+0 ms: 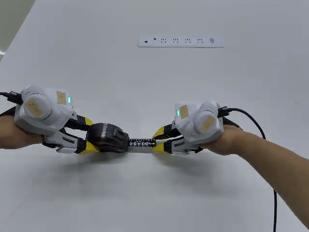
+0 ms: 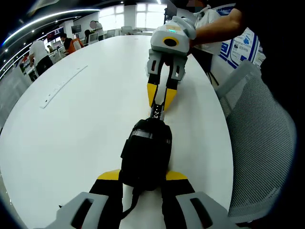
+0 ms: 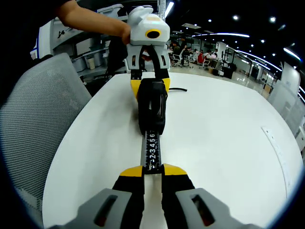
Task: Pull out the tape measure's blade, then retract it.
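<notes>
The tape measure is sitting low at the near edge of the white table, a black case lying between the two grippers. Whether it is touching the tabletop I cannot tell. A short stretch of blade is showing out of the case's right end, running straight across to the right gripper.

The left gripper is clamping the case. Its yellow-tipped jaws are standing wide apart, one on each side of the case, pressing against it. In the left gripper view the tape measure is jutting forward from between those jaws, the left gripper holding it at its rear end, with the right gripper facing it from beyond.

The right gripper is pinching the free end of the blade, its jaws drawn almost together with only the thin strip between them. In the right gripper view the blade is reading 2 through 6 as it runs from the right gripper up to the case, the left gripper wrapping it from behind.

Further back a white power strip is lying flat on the table, well apart from the action. A black cable is trailing off the right gripper, and a grey mesh chair is standing beside the table.
</notes>
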Available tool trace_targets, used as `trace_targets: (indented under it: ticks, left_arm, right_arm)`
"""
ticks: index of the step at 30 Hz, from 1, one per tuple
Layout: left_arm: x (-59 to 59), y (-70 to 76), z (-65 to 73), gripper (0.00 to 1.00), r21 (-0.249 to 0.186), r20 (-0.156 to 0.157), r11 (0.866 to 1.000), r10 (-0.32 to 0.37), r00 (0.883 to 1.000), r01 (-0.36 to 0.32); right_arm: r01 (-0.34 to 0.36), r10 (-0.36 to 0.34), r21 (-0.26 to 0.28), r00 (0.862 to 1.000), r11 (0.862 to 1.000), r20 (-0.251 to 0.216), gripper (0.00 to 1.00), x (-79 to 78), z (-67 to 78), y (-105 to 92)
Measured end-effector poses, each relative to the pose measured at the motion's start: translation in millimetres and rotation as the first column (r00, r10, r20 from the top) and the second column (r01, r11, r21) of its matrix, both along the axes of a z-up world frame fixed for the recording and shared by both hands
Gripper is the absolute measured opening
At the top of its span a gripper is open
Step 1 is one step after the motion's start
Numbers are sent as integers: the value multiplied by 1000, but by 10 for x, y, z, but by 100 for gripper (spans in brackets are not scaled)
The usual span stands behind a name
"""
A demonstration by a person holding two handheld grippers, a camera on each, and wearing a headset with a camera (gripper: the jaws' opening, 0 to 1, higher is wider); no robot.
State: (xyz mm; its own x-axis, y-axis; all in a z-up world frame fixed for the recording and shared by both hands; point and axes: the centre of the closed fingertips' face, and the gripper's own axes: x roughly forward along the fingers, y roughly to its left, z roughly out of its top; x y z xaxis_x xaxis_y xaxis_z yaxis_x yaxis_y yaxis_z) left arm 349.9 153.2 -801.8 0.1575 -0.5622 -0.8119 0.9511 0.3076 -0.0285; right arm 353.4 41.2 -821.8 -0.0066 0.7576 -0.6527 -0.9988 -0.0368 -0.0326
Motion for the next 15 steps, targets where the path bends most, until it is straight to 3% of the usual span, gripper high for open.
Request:
trace_targets:
  ticks: [15]
  left_arm:
    - [-10, 2, 1, 28, -2, -3, 1000, 0, 1000, 0]
  right_arm:
    - [5, -5, -3, 1000, 1000, -4, 11, -6, -7, -105]
